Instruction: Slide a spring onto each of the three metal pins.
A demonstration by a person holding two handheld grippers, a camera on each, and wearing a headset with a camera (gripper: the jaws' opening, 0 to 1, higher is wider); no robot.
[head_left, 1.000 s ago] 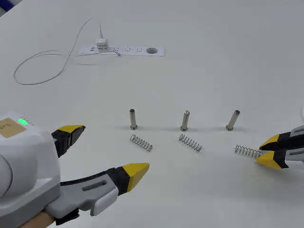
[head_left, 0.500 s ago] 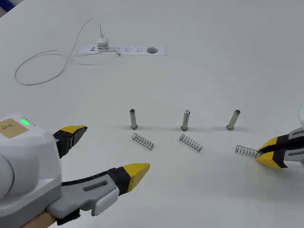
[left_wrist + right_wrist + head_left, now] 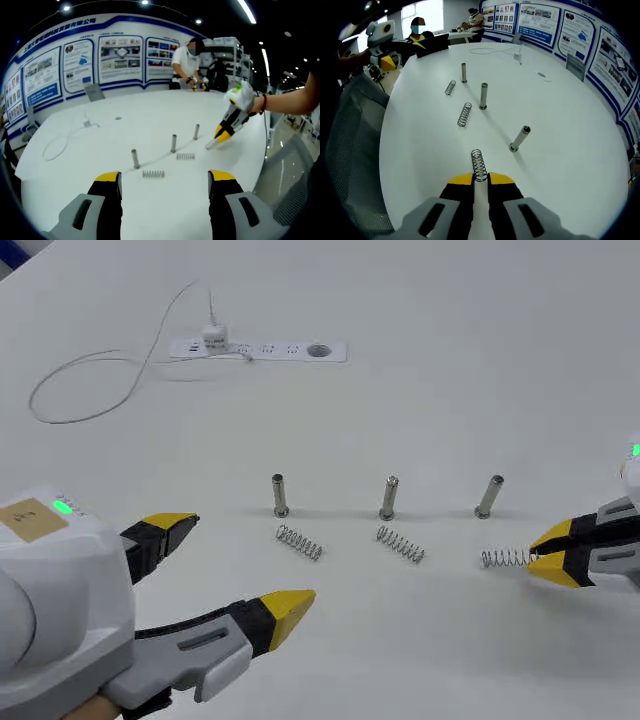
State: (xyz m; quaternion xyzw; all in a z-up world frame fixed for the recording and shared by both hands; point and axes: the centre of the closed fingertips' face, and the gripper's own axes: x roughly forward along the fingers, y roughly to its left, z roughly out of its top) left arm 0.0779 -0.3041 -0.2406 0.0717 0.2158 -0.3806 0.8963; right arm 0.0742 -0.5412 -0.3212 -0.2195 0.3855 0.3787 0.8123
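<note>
- My right fingers point(image 3: 556, 571) pinch a spring point(image 3: 503, 558) by its end, near the right pin point(image 3: 490, 495), so spring one's underway.
- My left fingers point(image 3: 283, 605) are spread, empty.
- Next: line its open end over that pin.

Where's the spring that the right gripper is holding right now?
At the right of the head view, the spring is pinched by one end in the right gripper, sticking out leftward, just below the rightmost pin in that view.
</note>
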